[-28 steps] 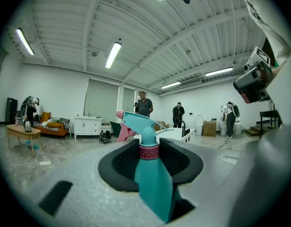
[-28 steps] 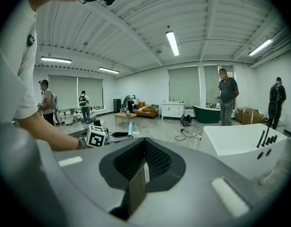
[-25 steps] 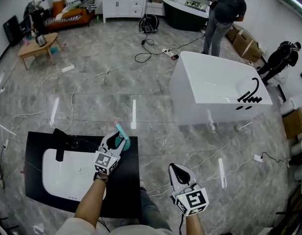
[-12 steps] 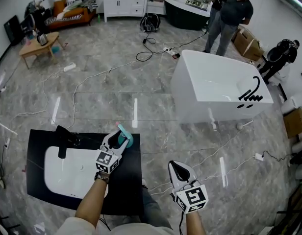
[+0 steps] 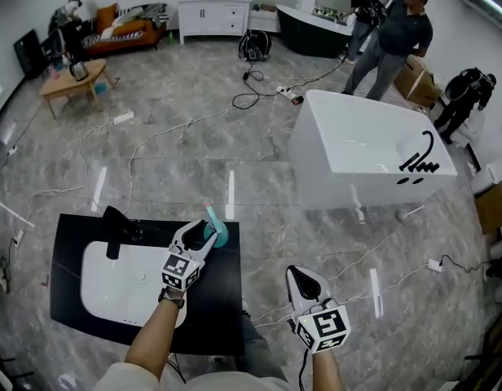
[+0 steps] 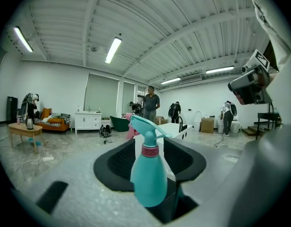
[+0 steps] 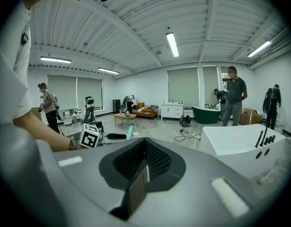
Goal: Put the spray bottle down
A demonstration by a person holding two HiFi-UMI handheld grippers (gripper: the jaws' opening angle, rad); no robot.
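The teal spray bottle (image 5: 217, 234) with a pink collar stands upright on the far right corner of the black counter (image 5: 210, 316). My left gripper (image 5: 204, 237) has its jaws on either side of the bottle (image 6: 148, 183). The jaws have just been opening, and a gap shows on both sides, so the pads do not press on it. In the left gripper view the left gripper (image 6: 150, 165) frames the bottle dead centre. My right gripper (image 5: 301, 282) hangs over the floor to the right of the counter, and in its own view the right gripper (image 7: 144, 163) is shut with nothing in it.
A white basin (image 5: 112, 287) with a black faucet (image 5: 118, 222) is set in the counter, left of the bottle. A white bathtub (image 5: 361, 153) stands further off to the right. Cables (image 5: 235, 100) trail over the grey floor. People (image 5: 394, 43) stand at the back of the room.
The left gripper's jaws have spread away from the bottle, which stays standing on the counter. The left hand has drawn back slightly. The right gripper has kept still.
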